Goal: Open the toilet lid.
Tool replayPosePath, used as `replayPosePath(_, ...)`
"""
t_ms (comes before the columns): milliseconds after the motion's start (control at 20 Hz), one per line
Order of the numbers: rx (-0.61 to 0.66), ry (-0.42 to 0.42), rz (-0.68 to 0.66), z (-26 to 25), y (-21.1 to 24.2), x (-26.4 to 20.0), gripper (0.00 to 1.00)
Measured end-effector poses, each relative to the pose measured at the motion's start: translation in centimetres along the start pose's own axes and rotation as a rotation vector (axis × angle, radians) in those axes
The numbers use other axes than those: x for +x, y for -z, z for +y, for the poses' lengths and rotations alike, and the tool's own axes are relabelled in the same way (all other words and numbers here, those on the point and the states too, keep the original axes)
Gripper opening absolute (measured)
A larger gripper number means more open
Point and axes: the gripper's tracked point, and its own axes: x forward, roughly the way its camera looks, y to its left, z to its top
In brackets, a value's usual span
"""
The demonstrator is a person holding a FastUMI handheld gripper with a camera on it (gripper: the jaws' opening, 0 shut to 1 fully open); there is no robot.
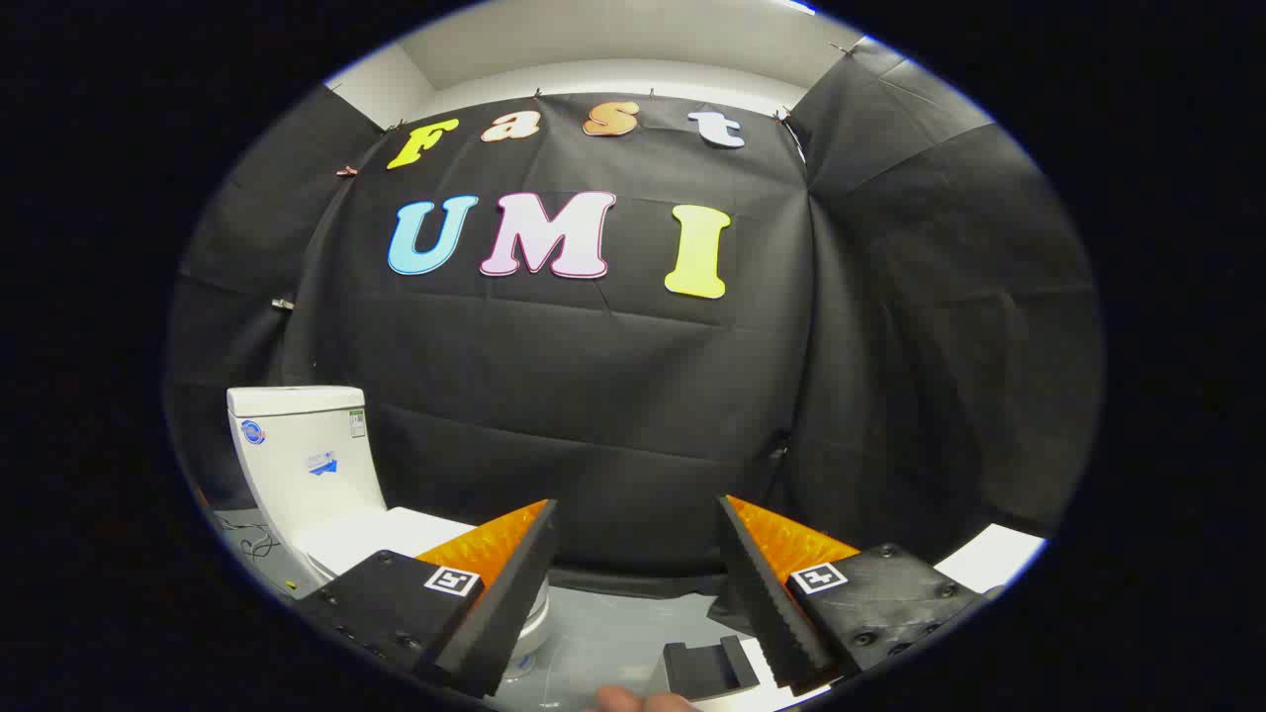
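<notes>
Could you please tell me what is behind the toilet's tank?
Black booth cloth hangs right behind the tank, and a cable lies on the floor beside it. The open claw partly covers the closed lid.

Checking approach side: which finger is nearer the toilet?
The gripper is open, holding nothing. The finger on the toilet's side overlaps the closed toilet lid; the other finger stands apart from the toilet.

The grey floor (613,623) carries a white toilet (307,475), lid down, towards its left edge, and a thin cable (252,539) beside the toilet's tank.

The claw (638,583) hangs spread apart.
</notes>
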Motion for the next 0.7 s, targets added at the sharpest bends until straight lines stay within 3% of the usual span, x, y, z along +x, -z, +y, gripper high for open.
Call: replayPosePath(700, -0.006, -0.015, 0.017, 1.1, 0.7, -0.1, 0.98)
